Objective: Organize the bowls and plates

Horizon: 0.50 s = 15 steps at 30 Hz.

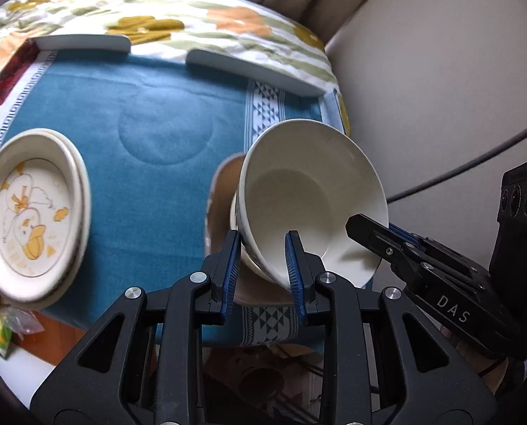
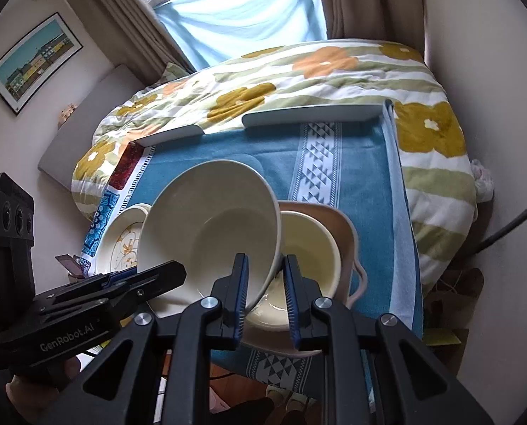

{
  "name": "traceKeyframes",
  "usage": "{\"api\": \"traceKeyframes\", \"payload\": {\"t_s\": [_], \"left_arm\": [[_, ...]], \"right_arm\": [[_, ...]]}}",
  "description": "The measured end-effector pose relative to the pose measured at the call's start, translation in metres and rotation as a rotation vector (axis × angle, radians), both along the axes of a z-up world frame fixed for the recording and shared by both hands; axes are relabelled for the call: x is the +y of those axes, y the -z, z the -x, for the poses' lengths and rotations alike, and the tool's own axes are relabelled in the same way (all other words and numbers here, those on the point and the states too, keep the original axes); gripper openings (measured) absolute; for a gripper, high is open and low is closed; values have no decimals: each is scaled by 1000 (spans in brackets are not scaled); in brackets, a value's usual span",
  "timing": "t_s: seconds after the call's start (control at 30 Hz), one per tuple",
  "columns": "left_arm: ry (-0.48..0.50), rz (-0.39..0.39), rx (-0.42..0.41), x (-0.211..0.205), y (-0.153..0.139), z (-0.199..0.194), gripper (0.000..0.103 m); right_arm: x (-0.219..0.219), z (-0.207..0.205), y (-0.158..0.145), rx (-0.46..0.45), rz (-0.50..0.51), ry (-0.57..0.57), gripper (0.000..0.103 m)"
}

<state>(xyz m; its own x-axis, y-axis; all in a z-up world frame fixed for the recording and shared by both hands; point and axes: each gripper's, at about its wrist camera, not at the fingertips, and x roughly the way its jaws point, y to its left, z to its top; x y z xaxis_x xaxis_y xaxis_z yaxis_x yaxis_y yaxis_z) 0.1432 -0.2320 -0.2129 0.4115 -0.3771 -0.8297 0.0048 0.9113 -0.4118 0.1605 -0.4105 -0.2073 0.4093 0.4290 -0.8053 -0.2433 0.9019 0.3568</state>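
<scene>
A large white bowl [image 1: 309, 194] is tilted up in the air, held by both grippers at its near rim. My left gripper [image 1: 263, 269] is shut on its rim. My right gripper [image 2: 265, 290] is shut on the same bowl [image 2: 210, 226], on the other side of the rim. Under it a smaller cream bowl [image 2: 309, 244] sits in a pinkish plate [image 2: 344, 233] on the blue cloth. A stack of duck-pattern plates [image 1: 33, 212] lies at the left; it also shows in the right wrist view [image 2: 121, 241].
The blue cloth [image 1: 157, 124] covers a small table with a floral quilt [image 2: 298, 71] behind it. Two white bars [image 1: 82, 42] lie along the far edge. A wall stands close on the right. Snack packets [image 1: 1, 329] lie at the near left.
</scene>
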Motion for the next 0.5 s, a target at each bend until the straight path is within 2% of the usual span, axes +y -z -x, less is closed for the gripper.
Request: {"api": "traceKeyframes", "payload": {"t_s": [0.3, 0.5], "left_arm": [[80, -68, 44, -22, 21, -15, 23], [142, -229, 14, -42, 20, -18, 23]], "right_arm": [[-18, 0, 29, 40, -6, 63, 18], [-17, 2, 33, 37, 29, 62, 18]]}}
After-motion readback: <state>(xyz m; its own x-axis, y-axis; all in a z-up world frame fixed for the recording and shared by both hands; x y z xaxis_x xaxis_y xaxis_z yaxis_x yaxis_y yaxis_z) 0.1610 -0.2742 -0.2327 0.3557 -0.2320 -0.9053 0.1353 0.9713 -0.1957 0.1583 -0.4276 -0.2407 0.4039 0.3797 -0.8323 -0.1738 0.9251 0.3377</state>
